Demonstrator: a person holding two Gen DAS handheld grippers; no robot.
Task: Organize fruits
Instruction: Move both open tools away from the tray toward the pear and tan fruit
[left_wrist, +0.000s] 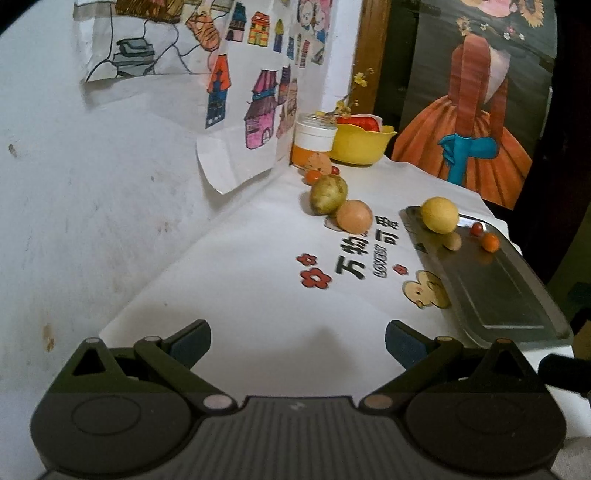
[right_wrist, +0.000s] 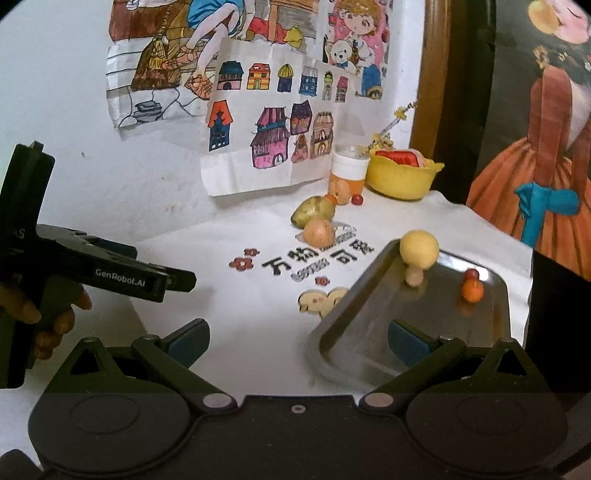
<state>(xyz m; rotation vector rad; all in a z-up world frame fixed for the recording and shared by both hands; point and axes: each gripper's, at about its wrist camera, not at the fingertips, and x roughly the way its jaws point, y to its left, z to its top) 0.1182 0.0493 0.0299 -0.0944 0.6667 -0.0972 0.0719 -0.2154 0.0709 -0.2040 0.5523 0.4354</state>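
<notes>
A yellow fruit (left_wrist: 439, 215) sat at the far end of the metal tray (left_wrist: 517, 295), with a small orange fruit (left_wrist: 491, 242) and a red berry (left_wrist: 476, 228) just beside it. On the white table (left_wrist: 258, 295), near the wall, a green-yellow fruit (left_wrist: 328, 194) touched an orange-tan fruit (left_wrist: 354, 216). Behind them stood a jar (left_wrist: 315, 138) and a yellow bowl (left_wrist: 360, 146). The left gripper (left_wrist: 297, 341) hung wide open and empty over the table; the right gripper (right_wrist: 297, 341) gaped equally empty, one finger over the tray's near end.
</notes>
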